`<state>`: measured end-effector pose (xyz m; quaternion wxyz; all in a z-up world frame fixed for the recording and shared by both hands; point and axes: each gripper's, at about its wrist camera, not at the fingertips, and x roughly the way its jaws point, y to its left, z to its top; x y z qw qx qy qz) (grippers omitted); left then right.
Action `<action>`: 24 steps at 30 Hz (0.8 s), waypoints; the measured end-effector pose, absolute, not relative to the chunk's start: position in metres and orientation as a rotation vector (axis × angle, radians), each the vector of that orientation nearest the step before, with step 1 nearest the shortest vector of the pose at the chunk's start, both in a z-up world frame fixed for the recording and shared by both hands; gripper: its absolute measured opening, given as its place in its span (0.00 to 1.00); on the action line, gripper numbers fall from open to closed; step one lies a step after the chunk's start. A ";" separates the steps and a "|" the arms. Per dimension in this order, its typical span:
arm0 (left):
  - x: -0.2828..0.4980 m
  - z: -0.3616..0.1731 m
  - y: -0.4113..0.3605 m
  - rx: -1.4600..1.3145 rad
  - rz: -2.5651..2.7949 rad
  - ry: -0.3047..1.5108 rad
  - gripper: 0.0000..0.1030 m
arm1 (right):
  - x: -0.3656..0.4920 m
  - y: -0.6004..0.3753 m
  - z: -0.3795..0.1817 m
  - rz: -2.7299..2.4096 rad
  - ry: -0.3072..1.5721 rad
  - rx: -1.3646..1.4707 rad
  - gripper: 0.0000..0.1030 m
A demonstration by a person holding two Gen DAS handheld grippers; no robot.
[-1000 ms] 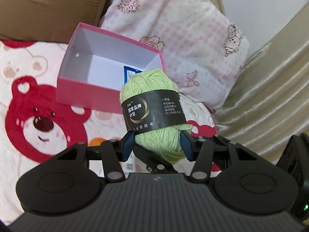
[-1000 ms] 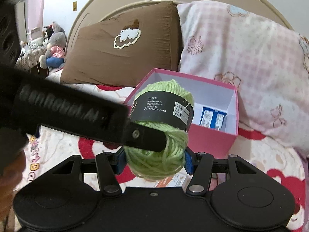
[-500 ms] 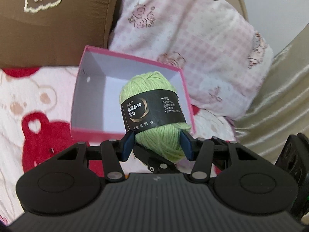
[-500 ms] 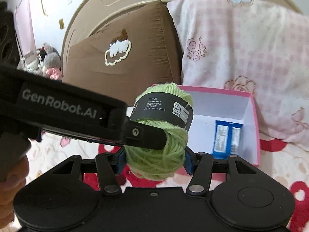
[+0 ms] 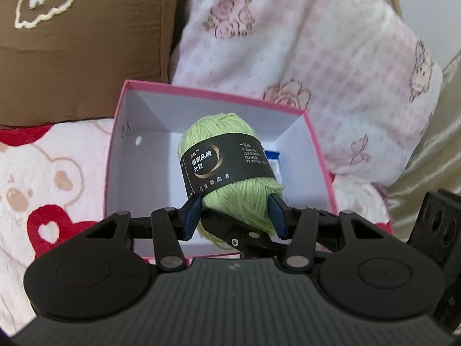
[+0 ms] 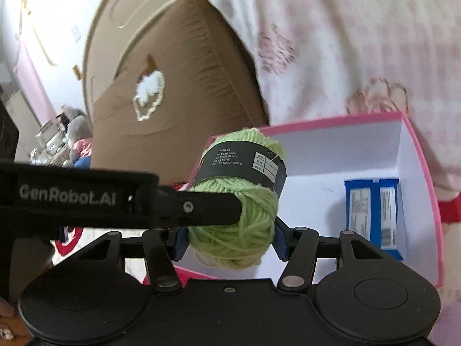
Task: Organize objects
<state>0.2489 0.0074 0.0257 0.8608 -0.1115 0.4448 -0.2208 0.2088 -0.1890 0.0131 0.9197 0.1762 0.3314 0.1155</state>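
A light green yarn ball (image 5: 227, 155) with a black paper band hangs over the open pink box (image 5: 213, 95), which is white inside. My left gripper (image 5: 234, 216) is shut on the ball's lower end, its blue pads pressing both sides. My right gripper (image 6: 229, 242) is shut on the same yarn ball (image 6: 247, 141) from another angle. One left gripper finger (image 6: 201, 209) crosses the right wrist view against the yarn. Blue packets (image 6: 371, 210) lie at the right side of the pink box (image 6: 331, 121), partly hidden as a blue packet (image 5: 272, 155) behind the ball.
The box rests on a bear-print blanket (image 5: 43, 178). A brown pillow (image 5: 80, 43) and a pink checked pillow (image 5: 302, 52) lean just behind it. Shiny beige fabric (image 5: 426, 144) lies on the right. Soft toys (image 6: 72, 127) stand far left, beyond the headboard (image 6: 115, 14).
Both grippers have carried the yarn ball forward and a little down, from in front of the box to over its inside. The right wrist view has rolled.
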 end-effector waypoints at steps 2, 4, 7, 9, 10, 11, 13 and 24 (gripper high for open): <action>0.253 0.017 0.007 -0.244 -0.473 0.932 0.47 | 0.211 -0.191 0.003 0.232 0.693 0.363 0.59; 0.258 0.008 0.007 -0.263 -0.484 0.925 0.47 | 0.215 -0.190 -0.003 0.226 0.696 0.325 0.59; 0.267 -0.005 0.008 -0.293 -0.492 0.909 0.47 | 0.223 -0.189 -0.010 0.206 0.704 0.288 0.59; 0.275 -0.014 0.008 -0.314 -0.477 0.917 0.47 | 0.231 -0.189 -0.015 0.192 0.720 0.280 0.59; 0.279 -0.018 0.008 -0.324 -0.468 0.919 0.47 | 0.236 -0.190 -0.018 0.190 0.734 0.279 0.59; 0.283 -0.023 0.008 -0.334 -0.464 0.922 0.47 | 0.241 -0.190 -0.021 0.188 0.745 0.278 0.59; 0.291 -0.032 0.012 -0.383 -0.469 0.928 0.47 | 0.253 -0.188 -0.025 0.184 0.780 0.247 0.59; 0.301 -0.054 0.022 -0.422 -0.442 0.953 0.43 | 0.275 -0.184 -0.034 0.207 0.873 0.141 0.65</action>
